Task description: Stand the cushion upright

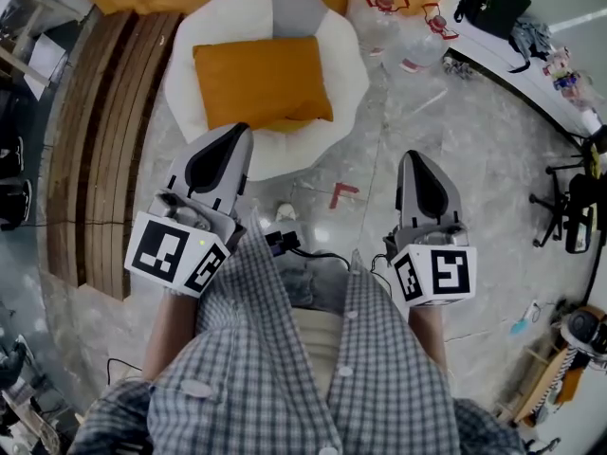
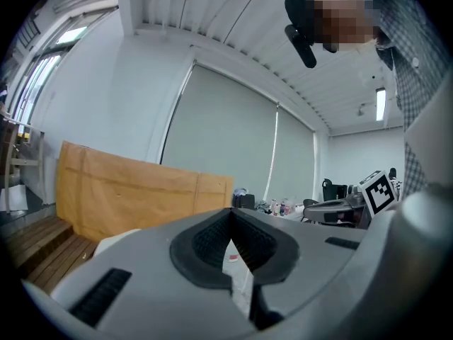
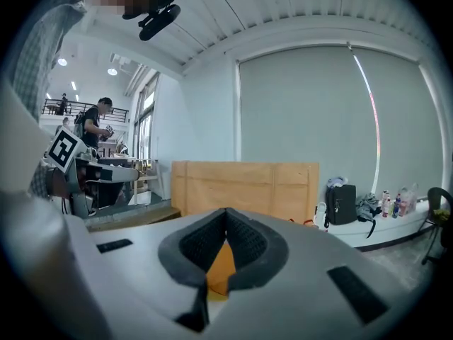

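An orange cushion point(image 1: 261, 81) lies flat on a round white floor seat point(image 1: 337, 74) in the head view. A sliver of the same orange cushion point(image 3: 221, 268) shows through the right gripper's jaws. My left gripper point(image 1: 239, 131) is shut and empty, its tip over the seat's near rim, just short of the cushion's near edge. My right gripper point(image 1: 414, 157) is shut and empty too, hanging over the marble floor to the right of the seat. In the left gripper view the left gripper point(image 2: 231, 214) points level across the room, and the right gripper point(image 3: 226, 213) faces the brown board.
A wooden slatted platform point(image 1: 104, 131) runs along the left of the seat. A brown board point(image 3: 244, 187) stands behind it. A long white bench point(image 1: 531, 69) with bags and bottles lies at the right, and a red mark point(image 1: 343, 193) is taped on the floor.
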`<state>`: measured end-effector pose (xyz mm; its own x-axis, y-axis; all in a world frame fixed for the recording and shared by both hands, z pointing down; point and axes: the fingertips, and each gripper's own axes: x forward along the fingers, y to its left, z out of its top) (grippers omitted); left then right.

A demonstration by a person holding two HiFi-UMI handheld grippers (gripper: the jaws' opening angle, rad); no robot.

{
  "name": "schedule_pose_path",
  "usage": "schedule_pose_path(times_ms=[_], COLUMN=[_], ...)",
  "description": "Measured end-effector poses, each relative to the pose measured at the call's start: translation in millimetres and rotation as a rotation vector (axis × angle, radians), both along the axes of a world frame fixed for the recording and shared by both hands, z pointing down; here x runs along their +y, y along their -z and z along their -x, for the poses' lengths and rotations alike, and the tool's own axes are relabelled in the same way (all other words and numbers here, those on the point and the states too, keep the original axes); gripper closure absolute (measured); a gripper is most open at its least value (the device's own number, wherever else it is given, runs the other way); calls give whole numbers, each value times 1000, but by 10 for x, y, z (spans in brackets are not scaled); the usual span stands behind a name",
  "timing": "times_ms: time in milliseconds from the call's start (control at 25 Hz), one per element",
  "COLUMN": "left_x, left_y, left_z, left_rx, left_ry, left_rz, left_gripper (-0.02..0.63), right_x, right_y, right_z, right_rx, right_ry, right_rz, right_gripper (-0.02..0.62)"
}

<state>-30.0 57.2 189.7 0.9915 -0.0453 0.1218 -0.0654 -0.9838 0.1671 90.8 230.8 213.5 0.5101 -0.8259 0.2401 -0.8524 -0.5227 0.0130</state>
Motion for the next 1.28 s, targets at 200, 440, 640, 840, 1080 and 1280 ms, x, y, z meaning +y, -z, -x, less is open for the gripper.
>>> schedule_pose_path(times_ms=[200, 440, 640, 840, 1080, 1280], left_x=[-263, -363, -387, -493, -743, -872], left_y=[-32, -71, -91, -120, -227, -250], left_z=[-163, -298, -413, -453, -695, -969], left_rx=[2, 0, -13, -20, -42, -49], left_ry=[-19, -32, -11, 69, 204, 303], left_rz=[3, 23, 25, 15, 63, 111], left_gripper=[598, 598, 598, 598, 598, 598], right_x=[-237, -300, -360, -604, -1115, -1483], right_y=[-19, -55, -102, -173, -192, -263], right_z=[-136, -208, -374, -635, -1097, -1464], right_rx=[1, 6, -26, -37, -27, -43], right_ry=[-23, -34, -15, 57, 195, 312], right_rz=[-6, 23, 24, 10, 5, 18], right_gripper=[589, 589, 589, 589, 589, 589])
